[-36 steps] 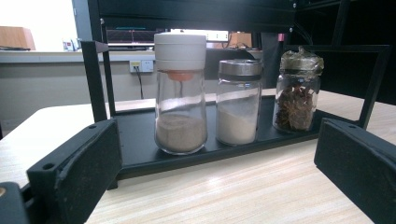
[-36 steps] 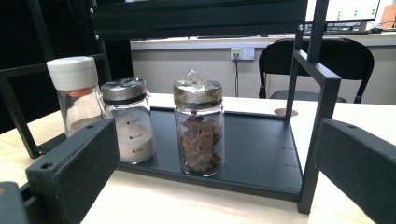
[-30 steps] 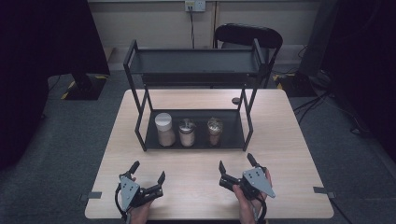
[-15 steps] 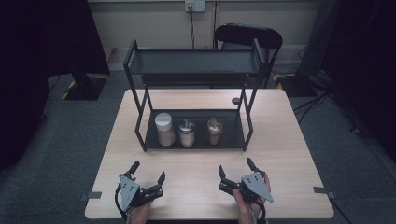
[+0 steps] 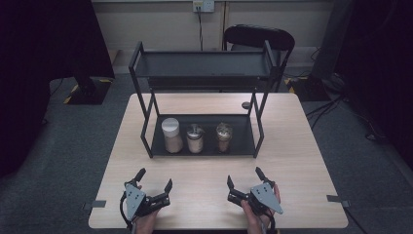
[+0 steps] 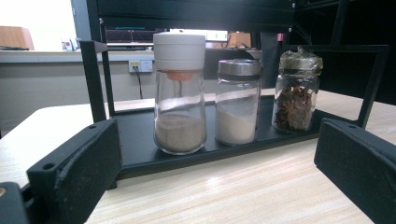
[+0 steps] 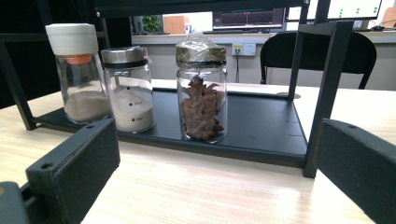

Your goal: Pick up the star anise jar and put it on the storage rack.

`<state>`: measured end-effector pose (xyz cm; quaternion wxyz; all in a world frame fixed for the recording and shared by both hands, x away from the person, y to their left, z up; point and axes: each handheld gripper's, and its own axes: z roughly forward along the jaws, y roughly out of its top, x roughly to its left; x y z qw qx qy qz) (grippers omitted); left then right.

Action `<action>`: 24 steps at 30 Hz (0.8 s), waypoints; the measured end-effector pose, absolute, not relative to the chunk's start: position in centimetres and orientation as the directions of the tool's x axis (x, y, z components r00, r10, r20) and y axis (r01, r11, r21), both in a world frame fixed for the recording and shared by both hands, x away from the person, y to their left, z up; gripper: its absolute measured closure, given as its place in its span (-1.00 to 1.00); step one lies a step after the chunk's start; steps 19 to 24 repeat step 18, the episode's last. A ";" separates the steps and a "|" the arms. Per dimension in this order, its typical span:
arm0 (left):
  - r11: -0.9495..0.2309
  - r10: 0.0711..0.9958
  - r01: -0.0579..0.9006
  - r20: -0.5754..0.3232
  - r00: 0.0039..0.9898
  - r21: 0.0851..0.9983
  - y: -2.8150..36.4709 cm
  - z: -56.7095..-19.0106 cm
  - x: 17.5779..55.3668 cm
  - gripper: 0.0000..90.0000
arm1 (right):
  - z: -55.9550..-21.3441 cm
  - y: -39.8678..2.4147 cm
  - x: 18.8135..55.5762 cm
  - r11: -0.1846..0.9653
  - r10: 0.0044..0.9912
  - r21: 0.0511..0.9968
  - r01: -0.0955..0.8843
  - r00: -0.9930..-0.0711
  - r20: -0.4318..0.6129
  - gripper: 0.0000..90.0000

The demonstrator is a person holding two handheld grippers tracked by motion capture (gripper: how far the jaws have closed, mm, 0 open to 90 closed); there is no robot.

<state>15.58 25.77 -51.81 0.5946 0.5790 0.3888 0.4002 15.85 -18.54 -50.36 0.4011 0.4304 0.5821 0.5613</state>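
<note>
Pale wood table (image 5: 297, 161) carries a black two-tier rack (image 5: 204, 73) set toward its far half, with bare tabletop on every side of the rack: a broad strip in front of it, narrower margins to its left and right, and a band behind it where a small dark disc (image 5: 246, 105) lies just beside the rack's rear right leg. Behind the rack, past the table's far edge, stands a black chair (image 5: 258, 36).

On the rack's lower tray three jars stand upright in a row toward its left and middle, close together but not touching. The white-capped jar (image 5: 172, 135) of tan powder is leftmost, the metal-lidded jar (image 5: 195, 138) of white powder is in the middle, and the star anise jar (image 5: 224, 137) is on the right. To the right of that jar the tray floor is bare up to the rack's right posts. The upper shelf hangs directly above the jars.

The left gripper (image 5: 154, 181) rests in front of the rack's left front leg, near the table's front edge, its jaws spread wide with nothing between them. The right gripper (image 5: 244, 176) sits in front of the rack's right half, likewise near the front edge, jaws apart and empty. Both are well apart from the rack, and open tabletop lies between the two grippers.
</note>
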 end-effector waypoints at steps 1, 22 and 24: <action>0.009 0.926 -0.026 0.001 0.377 1.000 25.8 -51.8 15.6 -1.00 | -50.4 -18.6 15.9 -0.002 0.951 0.999 0.052 -0.308 0.018 -1.00; 0.009 0.927 -0.026 0.002 0.375 1.000 25.7 -51.8 15.6 -1.00 | -51.5 -18.6 15.3 -0.005 0.951 1.000 -0.014 -0.309 0.000 -0.98; 0.009 0.927 -0.026 0.002 0.375 1.000 25.7 -51.8 15.6 -1.00 | -51.5 -18.6 15.3 -0.005 0.951 1.000 -0.014 -0.309 0.000 -0.98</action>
